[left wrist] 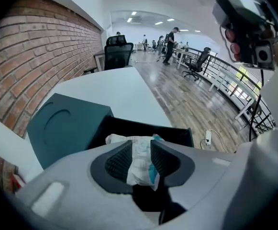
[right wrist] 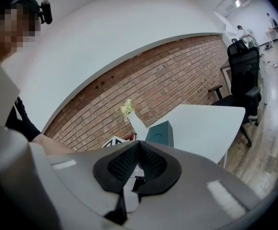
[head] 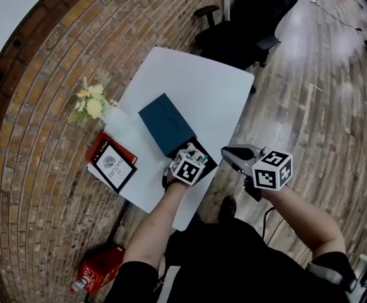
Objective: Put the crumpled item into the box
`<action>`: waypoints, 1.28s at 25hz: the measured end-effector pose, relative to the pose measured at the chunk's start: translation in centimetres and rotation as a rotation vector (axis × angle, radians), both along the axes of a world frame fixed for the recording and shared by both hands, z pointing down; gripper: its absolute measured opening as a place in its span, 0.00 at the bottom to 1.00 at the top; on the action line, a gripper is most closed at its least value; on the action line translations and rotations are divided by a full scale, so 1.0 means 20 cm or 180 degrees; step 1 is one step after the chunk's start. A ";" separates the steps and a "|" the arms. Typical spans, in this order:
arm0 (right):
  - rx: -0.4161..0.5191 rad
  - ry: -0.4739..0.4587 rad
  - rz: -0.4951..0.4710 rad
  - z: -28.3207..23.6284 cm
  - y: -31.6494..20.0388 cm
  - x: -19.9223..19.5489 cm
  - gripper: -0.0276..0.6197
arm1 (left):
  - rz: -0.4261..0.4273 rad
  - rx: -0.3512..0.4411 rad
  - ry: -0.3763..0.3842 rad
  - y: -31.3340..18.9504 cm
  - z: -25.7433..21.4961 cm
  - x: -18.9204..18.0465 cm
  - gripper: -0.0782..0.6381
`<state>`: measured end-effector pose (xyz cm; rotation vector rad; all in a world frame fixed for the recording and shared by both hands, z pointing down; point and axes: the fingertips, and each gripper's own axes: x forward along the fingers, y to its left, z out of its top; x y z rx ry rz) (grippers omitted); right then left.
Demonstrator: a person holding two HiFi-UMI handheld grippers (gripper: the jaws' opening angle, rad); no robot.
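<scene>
- Left gripper view: the left gripper (left wrist: 139, 163) pinched the crumpled wad (left wrist: 139, 153), whose long axis ran along the jaws, with its far end over the open box (left wrist: 177, 134).
- The right gripper (right wrist: 138, 148) was closed and empty, off the table (head: 202, 87).
- Beyond lay the teal lid (left wrist: 67, 126), a book (head: 112, 163) and flowers (head: 90, 103).

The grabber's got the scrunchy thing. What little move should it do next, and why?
Probably lower the left gripper a little toward the open box, then let go. Its jaws are pinched on the crumpled item, and the box's dark inside lies just beyond the jaws, with the teal lid off beside it, so a release there should land inside.
</scene>
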<state>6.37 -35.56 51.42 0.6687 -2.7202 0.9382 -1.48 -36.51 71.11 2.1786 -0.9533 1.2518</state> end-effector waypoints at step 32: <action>0.1534 -0.0079 -0.0408 -0.81 0.17 -0.38 0.04 | -0.1026 0.1957 0.1199 0.26 -1.50 -0.65 0.22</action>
